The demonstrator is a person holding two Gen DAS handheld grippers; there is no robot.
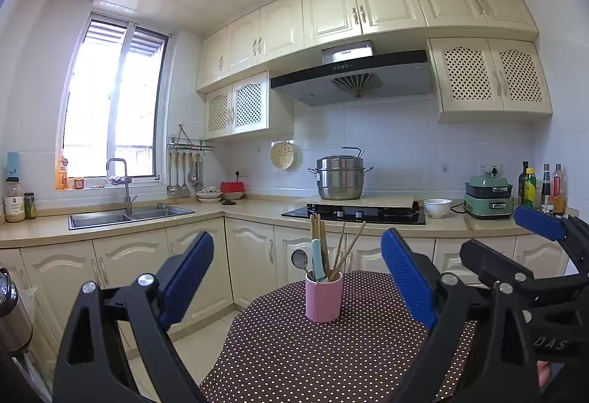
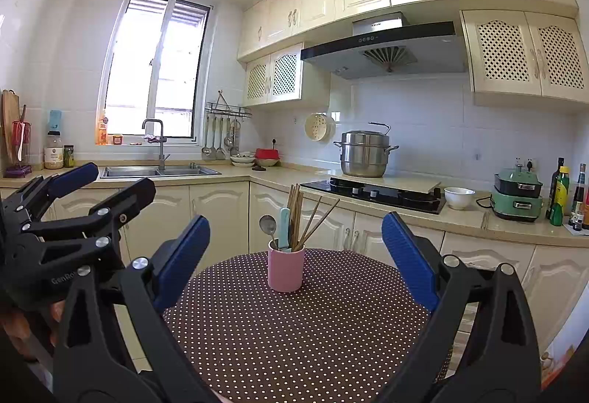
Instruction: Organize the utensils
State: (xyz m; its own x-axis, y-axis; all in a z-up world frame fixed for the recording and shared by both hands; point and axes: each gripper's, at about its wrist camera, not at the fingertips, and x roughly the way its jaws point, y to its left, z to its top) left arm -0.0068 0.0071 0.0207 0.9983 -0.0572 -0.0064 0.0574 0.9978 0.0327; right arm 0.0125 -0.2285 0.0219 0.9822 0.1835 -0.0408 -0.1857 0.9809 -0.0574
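So we're holding both grippers back from the round dotted bench, and the pink cup sits upright near the far middle of it with everything already poking out the top: a metal spoon, something with a pale teal handle (knife or spatula, can't tell), and a bunch of wooden chopsticks, a couple of them leaning off to the right. The left gripper has its jaws spread wide and empty, same for the right gripper, nothing touching either one. From the left wrist view the right tool shows up just off to the side, so the two are close together. Handling-wise we'd guess all of this is light and stiff. The chopsticks are thin and probably slide around if pinched near the tips, so mid-shaft looks like the safer spot. The spoon is smooth metal, likely slippery, so we'd go for the neck under the bowl. The cup looks like ceramic or plastic, hard to say, and it's tall enough to tip if we drag a utensil sideways instead of lifting straight up.
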